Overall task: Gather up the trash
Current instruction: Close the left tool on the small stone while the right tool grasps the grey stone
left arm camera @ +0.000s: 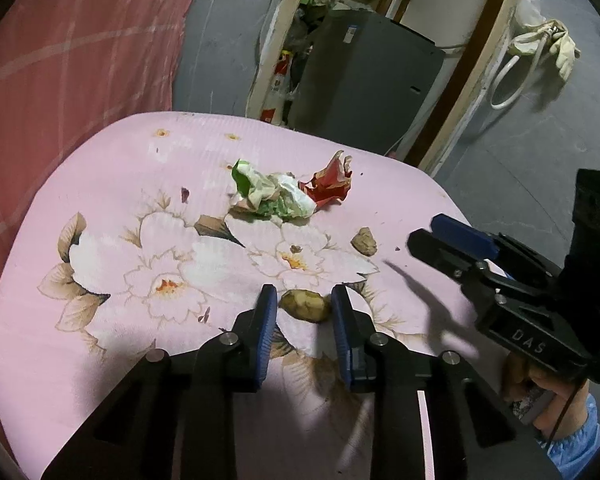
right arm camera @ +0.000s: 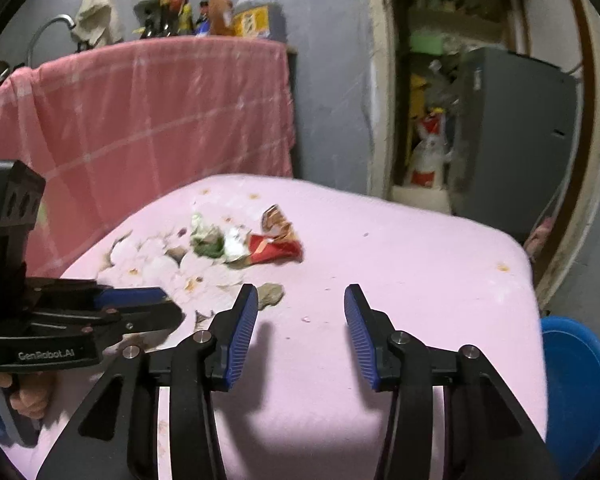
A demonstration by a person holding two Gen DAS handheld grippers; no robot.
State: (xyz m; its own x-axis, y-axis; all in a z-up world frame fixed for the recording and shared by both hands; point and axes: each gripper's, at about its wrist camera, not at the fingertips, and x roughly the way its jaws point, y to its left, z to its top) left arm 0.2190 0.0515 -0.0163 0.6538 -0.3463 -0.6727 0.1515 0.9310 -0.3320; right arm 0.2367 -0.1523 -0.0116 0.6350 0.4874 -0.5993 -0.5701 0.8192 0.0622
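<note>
Left gripper (left arm camera: 304,306) — jaws narrowed around a brown peel scrap (left arm camera: 305,305) on the pink floral cloth (left arm camera: 112,184); contact uncertain. Right gripper (right arm camera: 300,312) — jaws spread, empty. Crumpled wrappers (left arm camera: 272,194) and red wrapper (left arm camera: 330,182) lie farther back.

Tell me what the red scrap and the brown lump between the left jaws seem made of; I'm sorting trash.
Red scrap: probably glossy printed foil or plastic wrapper, crumpled with sharp creases. Brown lump: matte, rounded, yellowish-brown, perhaps a potato piece or peel; uncertain.
</note>
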